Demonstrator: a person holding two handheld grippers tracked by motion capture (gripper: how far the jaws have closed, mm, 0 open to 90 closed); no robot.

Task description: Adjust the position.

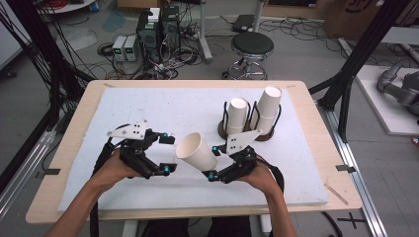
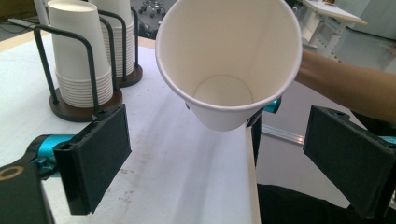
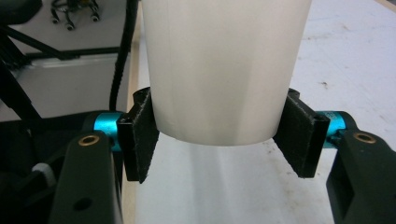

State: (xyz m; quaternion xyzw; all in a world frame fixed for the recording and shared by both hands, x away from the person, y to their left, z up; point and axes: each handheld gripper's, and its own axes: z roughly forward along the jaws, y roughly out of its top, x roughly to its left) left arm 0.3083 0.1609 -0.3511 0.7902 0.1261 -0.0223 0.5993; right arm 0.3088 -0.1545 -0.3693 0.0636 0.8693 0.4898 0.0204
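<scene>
R claw is gripping a white paper cup near its base, pads pressing both sides; cup is tilting, mouth facing the L claw, held above the surface. Cup rim is cut off at top in the right gripper view; cup base is hiding part of R claw in the left gripper view. Cup inside is looking empty. L claw is standing wide, nothing between its pads, just beside the cup mouth. Two wire holders w/ dark round bases are sitting behind, each carrying a stack of upturned cups. White pad on wooden surface; stool, cables, PC boxes on floor beyond.
</scene>
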